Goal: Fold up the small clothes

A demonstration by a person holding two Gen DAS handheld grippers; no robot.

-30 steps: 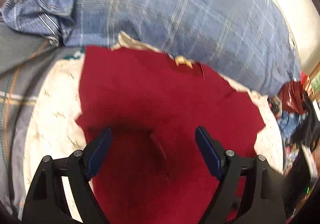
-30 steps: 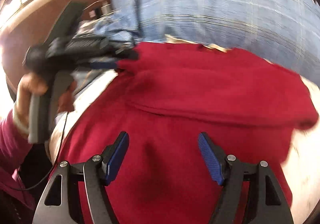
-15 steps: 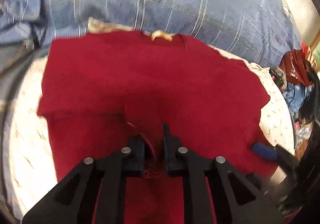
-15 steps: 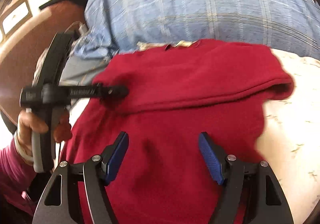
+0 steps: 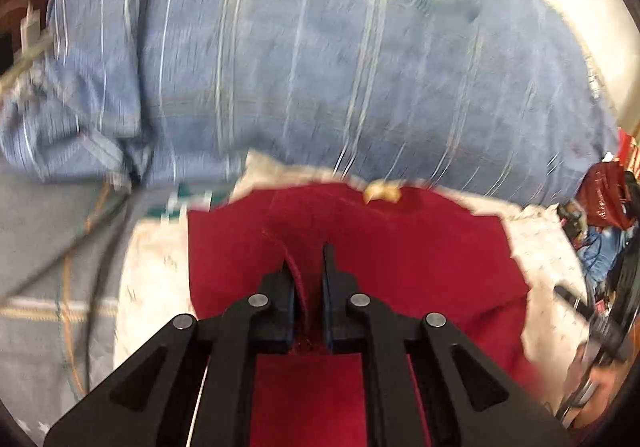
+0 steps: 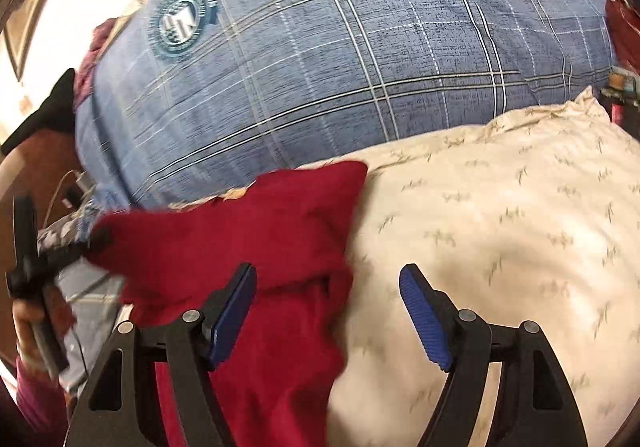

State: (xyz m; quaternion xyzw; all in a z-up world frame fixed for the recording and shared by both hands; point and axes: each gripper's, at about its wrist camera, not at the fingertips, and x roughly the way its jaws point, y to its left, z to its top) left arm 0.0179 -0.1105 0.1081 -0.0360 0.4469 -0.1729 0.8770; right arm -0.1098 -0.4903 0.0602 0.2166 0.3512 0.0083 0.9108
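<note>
A red garment [image 5: 400,247] lies partly folded on a cream sheet. My left gripper [image 5: 307,259] is shut on a raised fold of it, and red cloth shows between the black fingers. In the right wrist view the left gripper [image 6: 52,255], held by a hand [image 6: 28,319], pulls the red garment [image 6: 248,247] at its left corner. My right gripper [image 6: 328,271] hovers over the garment's right edge with its jaws opening. Its blue pads [image 6: 424,311] press on nothing; only the cloth's edge lies below the gap.
A big blue checked pillow [image 6: 340,67] with a round crest fills the back. The cream patterned sheet [image 6: 500,227] spreads to the right. A grey checked blanket [image 5: 40,267] lies at the left, and a red bag among clutter [image 5: 600,199] sits at the far right.
My left gripper closed on a fold of the red garment and lifted it. My right gripper slid right, from over the garment's middle to its right edge above the cream sheet.
</note>
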